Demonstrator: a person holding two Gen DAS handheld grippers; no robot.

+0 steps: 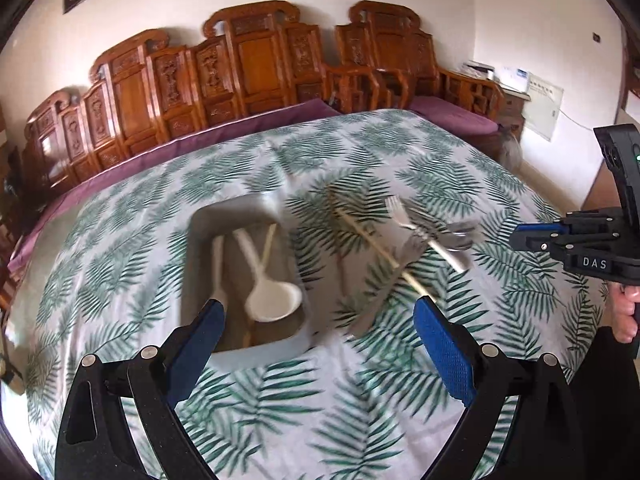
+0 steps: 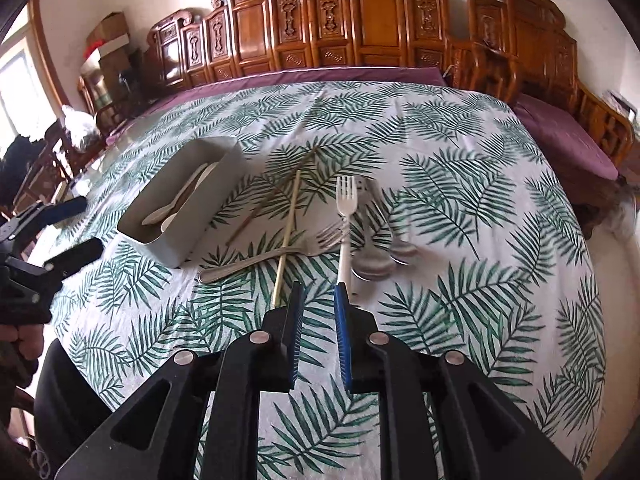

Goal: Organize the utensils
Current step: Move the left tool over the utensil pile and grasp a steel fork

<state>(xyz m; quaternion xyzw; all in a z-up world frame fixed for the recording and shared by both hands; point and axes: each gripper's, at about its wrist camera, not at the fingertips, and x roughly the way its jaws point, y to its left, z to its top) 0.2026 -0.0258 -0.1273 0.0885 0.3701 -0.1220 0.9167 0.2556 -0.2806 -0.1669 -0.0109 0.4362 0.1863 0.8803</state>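
Note:
A grey tray (image 1: 200,224) (image 2: 188,248) on the leaf-print cloth holds white spoons (image 1: 272,300) (image 2: 176,204) and a chopstick. To its right lie loose utensils: a white plastic fork (image 2: 345,220) (image 1: 424,236), a metal fork (image 2: 280,254), metal spoons (image 2: 374,264), a pale chopstick (image 2: 289,236) (image 1: 376,248) and a dark chopstick (image 2: 272,200). My left gripper (image 1: 320,316) is open wide, above the tray's near end, empty. My right gripper (image 2: 318,292) is nearly closed with a narrow gap, empty, just short of the white fork's handle; it also shows in the left wrist view (image 1: 520,238).
The table (image 2: 480,160) is covered by the leaf-print cloth over a purple one. Carved wooden chairs (image 2: 360,20) line the far side. My left gripper shows at the left edge of the right wrist view (image 2: 60,232). Boxes stand at the back left.

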